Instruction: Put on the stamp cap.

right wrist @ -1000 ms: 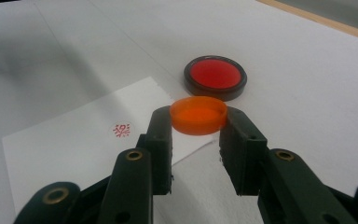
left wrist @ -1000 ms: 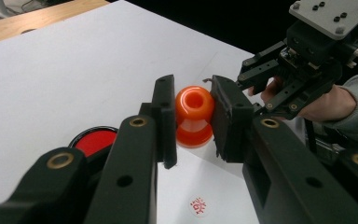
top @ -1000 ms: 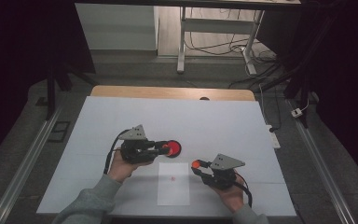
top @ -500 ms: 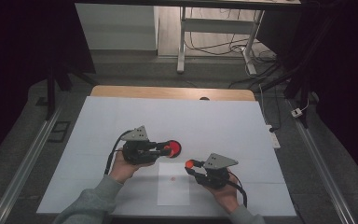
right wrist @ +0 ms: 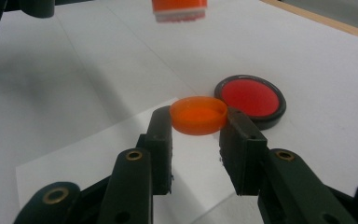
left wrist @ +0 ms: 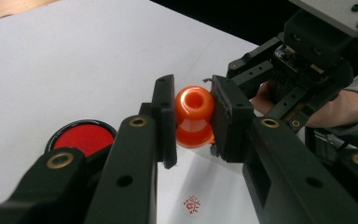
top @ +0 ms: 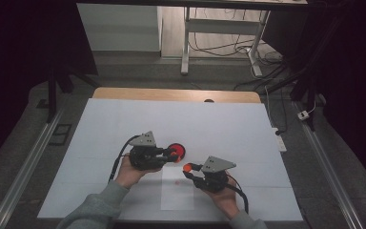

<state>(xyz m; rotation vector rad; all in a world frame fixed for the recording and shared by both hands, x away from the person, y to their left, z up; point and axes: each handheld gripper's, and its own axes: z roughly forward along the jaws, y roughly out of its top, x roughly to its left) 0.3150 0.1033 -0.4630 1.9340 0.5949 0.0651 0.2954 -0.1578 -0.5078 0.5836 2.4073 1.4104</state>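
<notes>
White-covered table [top: 124,124] under dim room. Left gripper [left wrist: 193,116] pinched orange stamp [left wrist: 194,116] aloft, probably readied for ink pad [right wrist: 251,100]. Right gripper [right wrist: 199,126] clamped orange cap [right wrist: 198,115], kept clear above paper sheet [top: 177,193].

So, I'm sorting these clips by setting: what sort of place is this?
Probably a lab or workshop recording bench: a table under white sheeting, loose floor cables behind it, metal rails alongside.

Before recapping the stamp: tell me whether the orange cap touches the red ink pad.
Apart. The high view shows the orange cap, clamped in the right gripper, with white table between it and the red ink pad.
</notes>
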